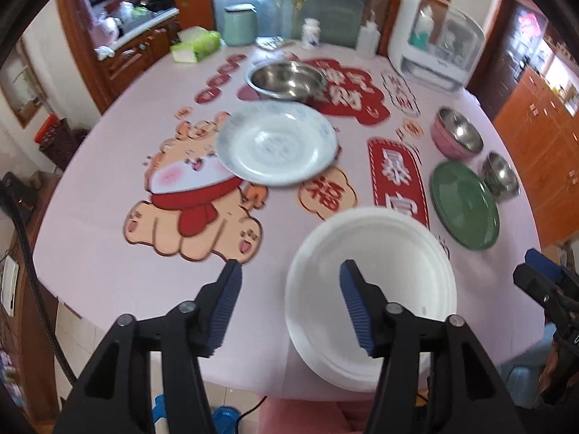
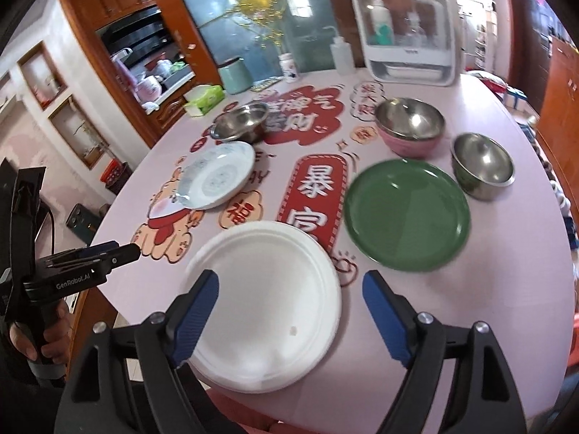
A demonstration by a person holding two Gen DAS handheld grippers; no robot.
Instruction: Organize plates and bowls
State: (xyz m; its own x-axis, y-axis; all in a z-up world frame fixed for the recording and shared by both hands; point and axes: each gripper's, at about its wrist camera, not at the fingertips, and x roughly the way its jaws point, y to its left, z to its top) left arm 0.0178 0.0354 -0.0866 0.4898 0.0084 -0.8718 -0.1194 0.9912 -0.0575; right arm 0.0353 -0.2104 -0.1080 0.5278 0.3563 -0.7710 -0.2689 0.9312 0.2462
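Note:
A white plate [image 1: 376,289] [image 2: 267,300] lies at the near table edge. A blue-patterned plate [image 1: 277,141] [image 2: 219,175] lies mid-table, a green plate [image 1: 465,204] [image 2: 407,213] at the right. A wide steel bowl [image 1: 287,79] [image 2: 240,121] sits behind the patterned plate. A pink bowl with steel lining [image 1: 457,133] [image 2: 410,124] and a small steel bowl [image 1: 501,177] [image 2: 483,164] sit far right. My left gripper [image 1: 289,303] [image 2: 119,251] is open, empty, above the near edge left of the white plate. My right gripper [image 2: 289,311] [image 1: 539,264] is open, empty, over the white plate's right side.
The round table [image 1: 108,224] has a pink cloth with cartoon prints. At its back stand a white dish-drying box [image 1: 434,39] [image 2: 407,32], a squeeze bottle [image 2: 342,54], a white jar [image 1: 311,34], a teal canister [image 1: 239,25] and a tissue pack [image 1: 195,45]. Wooden cabinets surround it.

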